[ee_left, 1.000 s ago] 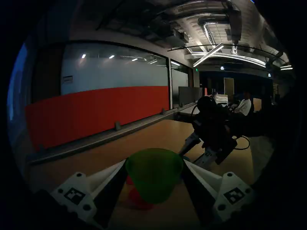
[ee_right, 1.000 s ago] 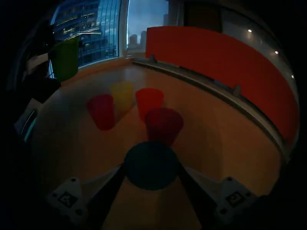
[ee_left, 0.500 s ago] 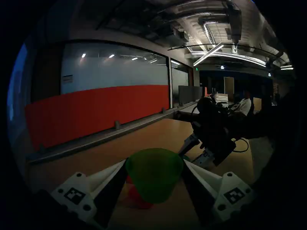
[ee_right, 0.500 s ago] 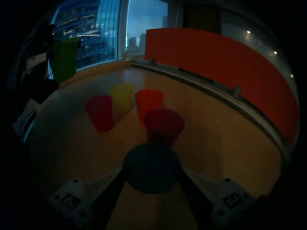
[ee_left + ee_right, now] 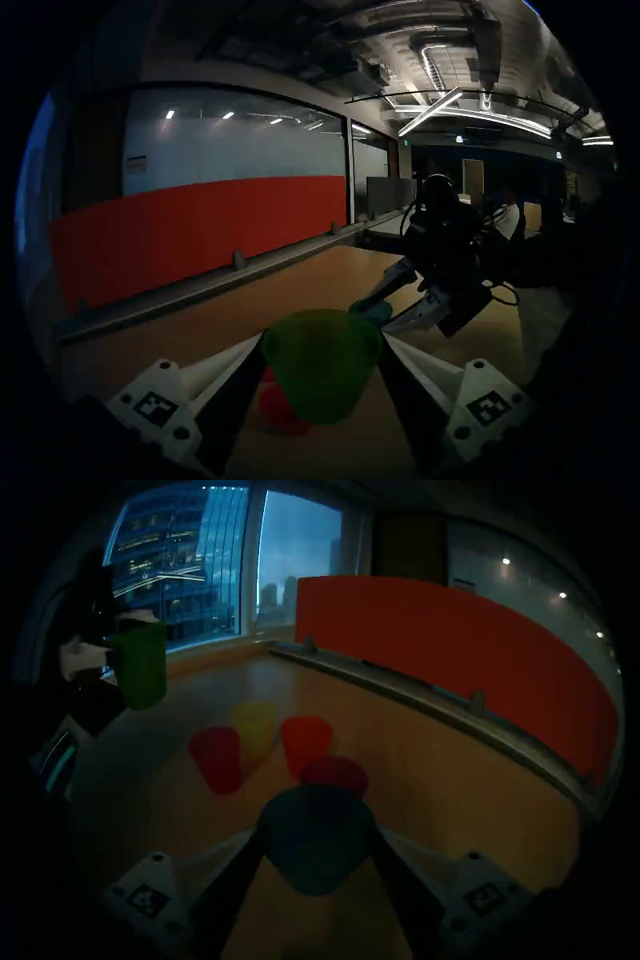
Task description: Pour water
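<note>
In the left gripper view my left gripper (image 5: 322, 364) is shut on a green cup (image 5: 322, 360), held upright above the wooden table (image 5: 320, 280). Beyond it, at mid right, the right gripper (image 5: 400, 308) holds a teal cup (image 5: 370, 310). In the right gripper view my right gripper (image 5: 317, 856) is shut on that teal cup (image 5: 317, 844), raised over the table (image 5: 448, 800). The green cup (image 5: 140, 664) hangs at the far left in the left gripper (image 5: 120, 652).
Four cups stand grouped on the table: a red one (image 5: 217, 757), a yellow one (image 5: 254, 726), an orange-red one (image 5: 306, 742) and a dark red one (image 5: 336, 773) just past the teal cup. A red panel (image 5: 448, 652) lines the table's far edge. Windows (image 5: 200, 568) lie behind.
The right gripper has risen and tilted up with the teal cup, so the cups on the table sit lower in its view. The left gripper has barely moved.
</note>
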`<action>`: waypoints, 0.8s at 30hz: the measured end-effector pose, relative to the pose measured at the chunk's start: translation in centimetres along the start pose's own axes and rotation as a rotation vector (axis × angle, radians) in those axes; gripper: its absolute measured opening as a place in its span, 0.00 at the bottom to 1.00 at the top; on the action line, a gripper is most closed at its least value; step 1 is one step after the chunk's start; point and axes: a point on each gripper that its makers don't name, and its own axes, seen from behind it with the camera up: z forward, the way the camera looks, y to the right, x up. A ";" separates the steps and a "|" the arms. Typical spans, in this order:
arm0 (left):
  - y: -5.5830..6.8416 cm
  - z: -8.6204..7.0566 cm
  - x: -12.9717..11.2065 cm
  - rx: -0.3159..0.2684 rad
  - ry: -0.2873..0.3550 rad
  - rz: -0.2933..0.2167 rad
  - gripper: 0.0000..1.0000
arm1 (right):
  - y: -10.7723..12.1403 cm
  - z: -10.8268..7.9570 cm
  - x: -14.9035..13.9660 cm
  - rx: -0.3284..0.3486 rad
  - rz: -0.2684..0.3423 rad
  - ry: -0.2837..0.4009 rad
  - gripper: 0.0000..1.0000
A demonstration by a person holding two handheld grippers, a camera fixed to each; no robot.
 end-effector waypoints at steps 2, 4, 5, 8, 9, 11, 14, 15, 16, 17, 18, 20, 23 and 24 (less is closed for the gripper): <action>0.1 0.1 0.1 0.000 0.003 -0.003 0.90 | -0.1 -0.5 1.2 0.000 0.004 0.031 0.93; 0.1 0.1 0.1 0.000 0.007 -0.006 0.90 | -0.1 -0.9 2.2 -0.002 0.007 0.058 0.93; 0.1 0.1 0.1 0.000 0.010 -0.008 0.90 | -0.1 -1.2 2.7 -0.004 0.008 0.073 0.93; 0.1 0.1 0.1 0.000 0.016 -0.015 0.90 | 0.1 -1.8 4.2 -0.012 0.008 0.108 0.93; 0.1 0.1 0.0 0.001 0.016 -0.016 0.90 | 0.1 -2.0 4.6 -0.014 0.008 0.118 0.93; 0.1 0.1 -0.1 0.003 0.016 -0.018 0.90 | 0.2 -2.4 5.4 -0.018 0.008 0.140 0.93; 0.1 0.1 -0.2 0.004 0.017 -0.019 0.90 | 0.2 -2.9 6.6 -0.020 0.009 0.168 0.92; 0.2 0.1 -0.2 0.003 0.018 -0.020 0.90 | 0.2 -3.0 6.9 -0.021 0.009 0.177 0.92; 0.2 0.1 -0.2 0.002 0.020 -0.021 0.90 | 0.2 -3.2 7.2 -0.021 0.008 0.185 0.92; 0.3 0.1 -0.1 0.001 0.022 -0.022 0.90 | 0.2 -3.3 7.5 -0.022 0.007 0.195 0.92; 0.3 0.2 -0.1 0.000 0.024 -0.024 0.90 | 0.1 -3.5 7.8 -0.022 0.006 0.203 0.92; 0.4 0.2 -0.1 -0.002 0.028 -0.026 0.90 | 0.0 -3.8 8.4 -0.023 0.005 0.222 0.92; 0.5 0.2 0.1 -0.004 0.034 -0.028 0.90 | 0.0 -4.2 9.3 -0.025 0.009 0.247 0.92; 0.6 0.3 0.2 -0.005 0.036 -0.029 0.90 | 0.0 -4.3 9.6 -0.025 0.010 0.255 0.92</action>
